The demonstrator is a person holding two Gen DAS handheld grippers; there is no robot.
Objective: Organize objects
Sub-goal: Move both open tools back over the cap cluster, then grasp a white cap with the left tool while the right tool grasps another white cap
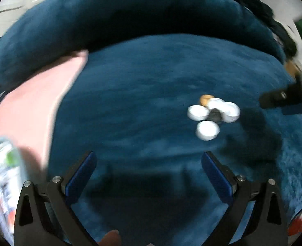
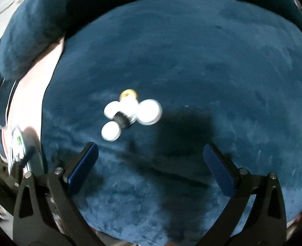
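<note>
While spread wide and gripping nothing, hovering over the blue cushion point(image 1: 151, 78): left gripper point(image 1: 148, 164), right gripper point(image 2: 151, 155).

Lying clustered on that cushion, ahead of both: white round lids point(image 2: 148, 111), touching a small black piece point(image 2: 123, 120) and a tan piece point(image 2: 128, 94); blurred.

I see a cluster of small white round caps point(image 1: 207, 130) point(image 2: 110, 130) lying flat on the blue plush cushion point(image 1: 140, 94) point(image 2: 192, 61). They touch a small black piece point(image 1: 215, 115) point(image 2: 122, 121), with a tan disc point(image 1: 204, 99) point(image 2: 128, 93) at the far edge.
</note>
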